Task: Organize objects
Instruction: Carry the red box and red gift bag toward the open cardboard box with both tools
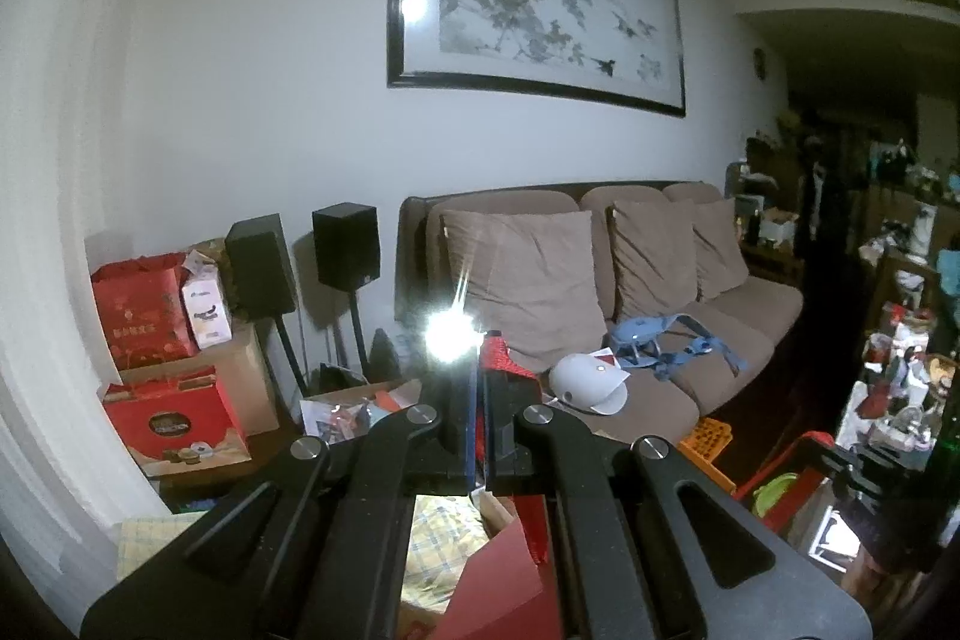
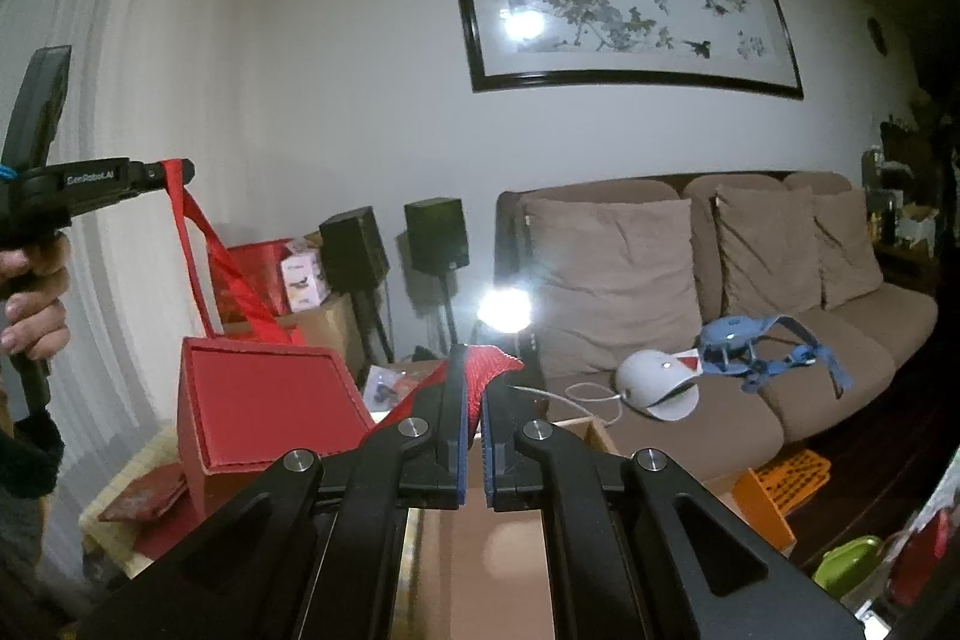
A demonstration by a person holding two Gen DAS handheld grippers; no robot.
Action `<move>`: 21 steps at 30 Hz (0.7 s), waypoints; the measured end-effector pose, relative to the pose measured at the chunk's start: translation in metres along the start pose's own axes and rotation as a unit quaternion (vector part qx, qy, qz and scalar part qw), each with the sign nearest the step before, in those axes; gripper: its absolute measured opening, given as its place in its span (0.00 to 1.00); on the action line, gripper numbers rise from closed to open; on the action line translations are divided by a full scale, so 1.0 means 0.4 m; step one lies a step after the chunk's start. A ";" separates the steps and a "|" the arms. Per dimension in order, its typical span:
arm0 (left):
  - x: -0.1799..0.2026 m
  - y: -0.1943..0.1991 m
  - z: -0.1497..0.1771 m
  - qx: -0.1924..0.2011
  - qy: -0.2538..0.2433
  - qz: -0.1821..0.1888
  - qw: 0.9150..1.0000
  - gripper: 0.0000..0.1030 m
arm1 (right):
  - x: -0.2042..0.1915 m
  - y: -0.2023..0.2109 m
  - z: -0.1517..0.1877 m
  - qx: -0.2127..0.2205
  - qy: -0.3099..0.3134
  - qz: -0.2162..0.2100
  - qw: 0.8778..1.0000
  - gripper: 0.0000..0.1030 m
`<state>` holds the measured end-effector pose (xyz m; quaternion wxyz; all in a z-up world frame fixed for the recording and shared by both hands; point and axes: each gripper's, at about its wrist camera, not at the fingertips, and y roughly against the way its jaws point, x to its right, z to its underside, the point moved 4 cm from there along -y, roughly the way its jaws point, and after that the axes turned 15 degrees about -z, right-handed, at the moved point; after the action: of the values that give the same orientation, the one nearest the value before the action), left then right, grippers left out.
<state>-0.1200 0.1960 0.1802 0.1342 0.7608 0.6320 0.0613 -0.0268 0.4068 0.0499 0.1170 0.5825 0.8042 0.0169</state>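
Note:
A red box-shaped gift bag [image 2: 270,403] hangs low at the left of the right wrist view, held up by its red ribbon handles [image 2: 192,244]. A person's hand [image 2: 33,292] grips my left gripper [image 2: 174,172], which is shut on the top of one ribbon. My right gripper [image 2: 475,376] is shut on the other red woven handle [image 2: 492,361], which bunches above its fingertips. In the left wrist view my left gripper [image 1: 478,364] is shut, a red strap [image 1: 501,355] shows beside its tips, and the red bag [image 1: 498,580] lies below the jaws.
A brown sofa [image 2: 828,382] holds a white helmet-like object [image 2: 654,382] and a blue strap harness [image 2: 750,340]. Two black speakers [image 2: 435,232] stand on stands, with red gift boxes [image 1: 174,418] and cartons at the left. An orange crate [image 2: 792,472] sits on the floor, and a bright lamp [image 2: 504,310] glares.

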 end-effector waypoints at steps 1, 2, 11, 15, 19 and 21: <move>0.004 -0.003 0.000 -0.001 0.001 0.002 1.000 0.01 | 0.000 0.001 -0.001 0.000 0.000 0.000 1.000 0.02; 0.008 -0.005 -0.001 -0.002 0.001 0.003 1.000 0.01 | 0.000 0.001 -0.001 0.000 0.001 -0.001 1.000 0.02; 0.039 -0.013 0.004 -0.007 -0.007 0.011 1.000 0.01 | 0.010 0.012 -0.010 0.010 -0.001 0.009 1.000 0.02; 0.045 -0.021 0.004 -0.012 -0.009 0.014 1.000 0.01 | 0.020 0.025 -0.014 0.016 -0.004 0.013 1.000 0.02; 0.055 -0.020 0.007 -0.012 -0.011 0.017 1.000 0.01 | 0.025 0.028 -0.017 0.018 -0.005 0.015 1.000 0.02; 0.062 -0.021 0.009 -0.012 -0.013 0.018 1.000 0.01 | 0.025 0.032 -0.016 0.022 -0.007 0.017 1.000 0.02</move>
<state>-0.1224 0.2214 0.1725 0.1503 0.7710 0.6157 0.0620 -0.0189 0.4212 0.0565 0.1096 0.5986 0.7935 -0.0026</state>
